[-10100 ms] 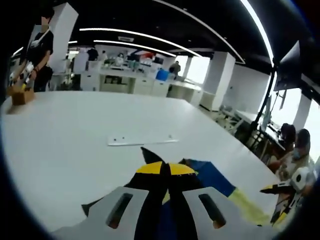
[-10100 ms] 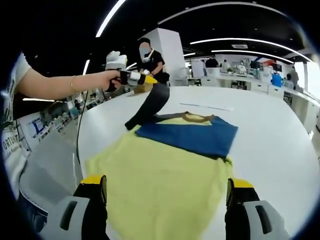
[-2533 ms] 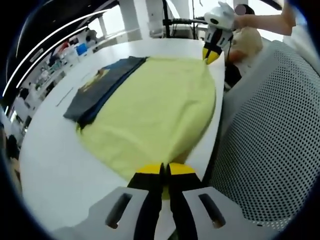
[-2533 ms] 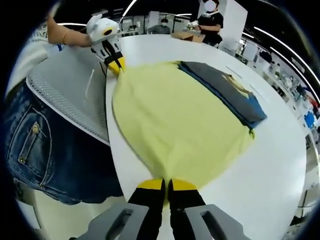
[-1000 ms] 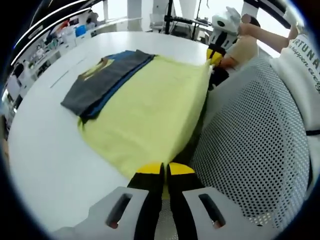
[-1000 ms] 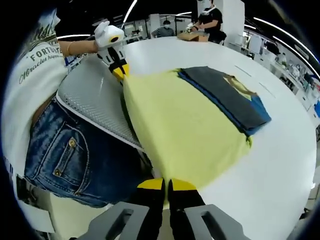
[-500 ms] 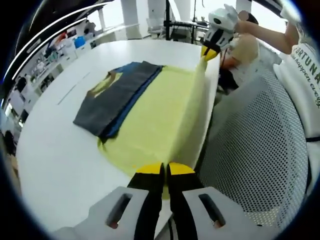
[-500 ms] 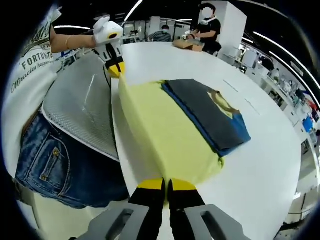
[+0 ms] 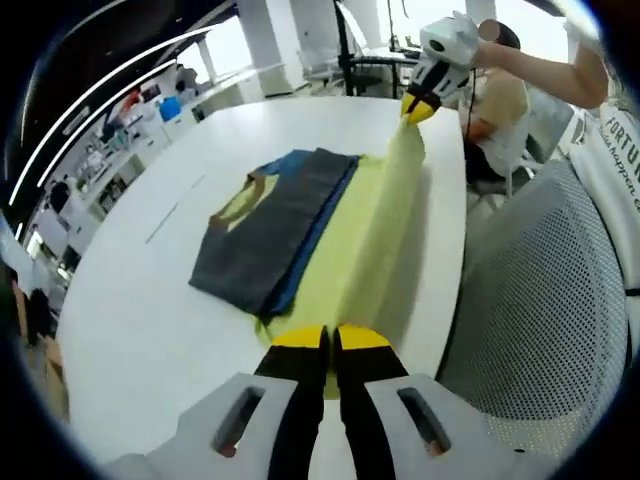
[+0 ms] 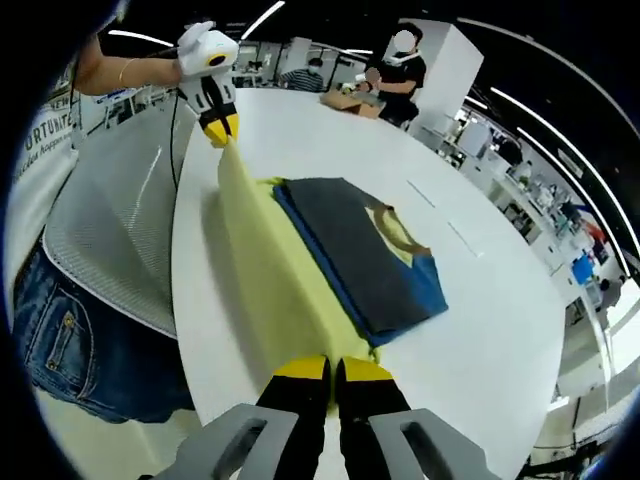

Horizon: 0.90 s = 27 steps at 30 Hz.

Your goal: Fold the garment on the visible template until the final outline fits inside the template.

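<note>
Both grippers — left gripper [image 9: 331, 340], right gripper [image 10: 331, 370] — pinch the garment's [image 9: 340, 240] yellow hem, lifted at the table's [image 9: 130, 300] near edge.

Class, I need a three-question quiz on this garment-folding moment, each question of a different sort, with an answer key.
1. True or false: the left claw is shut on the yellow fabric hem of the garment.
2. The dark grey and blue folded part lies on: A) the white round table B) the mesh chair back C) the floor.
3. Fill in: the right claw holds the yellow hem ____ above the table.

Key: 1 true; 2 A; 3 lifted.
</note>
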Tool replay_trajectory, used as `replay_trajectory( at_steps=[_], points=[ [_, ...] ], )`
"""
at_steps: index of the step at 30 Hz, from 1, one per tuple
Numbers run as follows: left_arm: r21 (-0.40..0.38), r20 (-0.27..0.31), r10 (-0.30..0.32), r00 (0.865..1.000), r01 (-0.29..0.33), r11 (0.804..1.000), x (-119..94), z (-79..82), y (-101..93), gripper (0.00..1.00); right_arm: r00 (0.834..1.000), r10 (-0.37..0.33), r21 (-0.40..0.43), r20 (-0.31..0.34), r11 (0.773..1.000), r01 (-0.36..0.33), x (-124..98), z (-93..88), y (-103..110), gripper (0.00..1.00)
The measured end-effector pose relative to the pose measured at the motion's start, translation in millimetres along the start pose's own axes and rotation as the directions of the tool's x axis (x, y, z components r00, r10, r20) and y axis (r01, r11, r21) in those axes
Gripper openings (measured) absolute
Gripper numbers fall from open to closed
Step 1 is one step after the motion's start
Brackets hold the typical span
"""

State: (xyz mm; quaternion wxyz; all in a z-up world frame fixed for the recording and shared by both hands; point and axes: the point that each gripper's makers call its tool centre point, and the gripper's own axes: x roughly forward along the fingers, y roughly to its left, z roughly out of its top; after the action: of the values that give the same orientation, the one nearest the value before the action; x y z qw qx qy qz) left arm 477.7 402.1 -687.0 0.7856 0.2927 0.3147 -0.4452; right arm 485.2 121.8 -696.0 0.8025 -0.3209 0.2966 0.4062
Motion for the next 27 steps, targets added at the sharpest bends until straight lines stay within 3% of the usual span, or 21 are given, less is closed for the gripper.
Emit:
replay_trajectory(
  at_steps=[13, 18, 27],
  points=[
    [0.042, 0.04, 0.063, 0.997, -0.064, 0.997, 5, 24.4, 43.2, 0.0, 0.993, -0.113, -0.036, 0.022, 0.993, 0.114, 8, 16.8, -42, 0.0],
    [0.102, 0.035, 0.083, 0.996, -0.087, 0.991, 6, 34.3, 58.9, 0.0, 0.985, -0.166, -0.057, 0.039, 0.984, 0.168, 11, 27.4, -62, 0.0],
    [0.096, 0.063, 0.122, 0.991, -0.128, 0.987, 4, 48.6, 85.9, 0.0, 0.971, -0.224, -0.04, 0.088, 0.973, 0.228, 14, 46.1, -92, 0.0]
  ],
)
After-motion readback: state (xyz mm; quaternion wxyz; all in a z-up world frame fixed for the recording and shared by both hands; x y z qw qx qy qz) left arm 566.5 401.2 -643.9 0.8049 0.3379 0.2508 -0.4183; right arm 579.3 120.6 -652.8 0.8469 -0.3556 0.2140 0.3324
